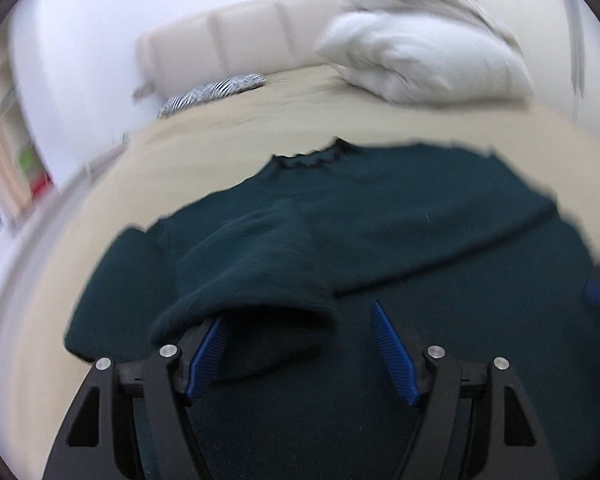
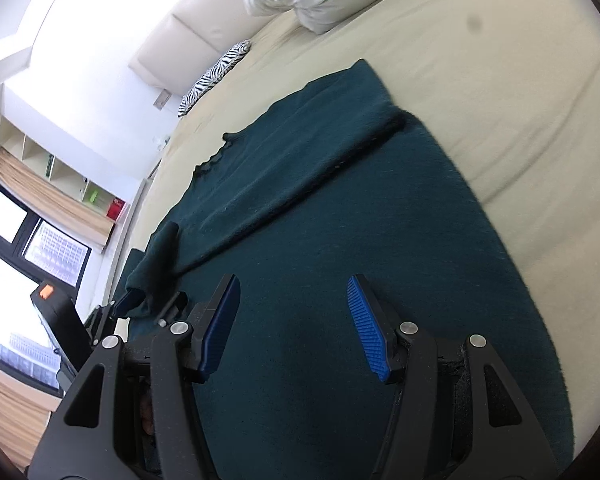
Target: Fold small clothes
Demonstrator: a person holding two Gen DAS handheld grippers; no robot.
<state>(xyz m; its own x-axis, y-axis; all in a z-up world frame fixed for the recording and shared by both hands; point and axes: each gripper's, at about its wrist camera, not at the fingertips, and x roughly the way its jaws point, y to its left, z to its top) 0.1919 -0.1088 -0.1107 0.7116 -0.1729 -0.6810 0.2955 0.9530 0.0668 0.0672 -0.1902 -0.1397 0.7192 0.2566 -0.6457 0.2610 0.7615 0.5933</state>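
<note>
A dark teal sweater (image 1: 380,208) lies flat on the beige bed (image 1: 220,132), neckline at the far side. One sleeve (image 1: 252,264) is folded across the body. Its cuff rests against the left finger (image 1: 206,344) of my left gripper (image 1: 298,312), whose jaws stand wide apart and do not pinch the cloth. In the right wrist view the sweater (image 2: 340,220) fills the middle, with the other sleeve (image 2: 300,152) folded in diagonally. My right gripper (image 2: 294,280) hovers open over the sweater's body with nothing between its fingers. My left gripper (image 2: 130,300) shows at the left, the cuff draped on it.
White pillows (image 1: 420,60) lie piled at the head of the bed by a padded headboard (image 1: 240,40), and a zebra-striped cushion (image 2: 216,76) sits beside them. Bare beige sheet (image 2: 520,80) stretches to the right of the sweater. A window (image 2: 4,220) and wall shelves (image 2: 60,168) lie beyond the bed's left edge.
</note>
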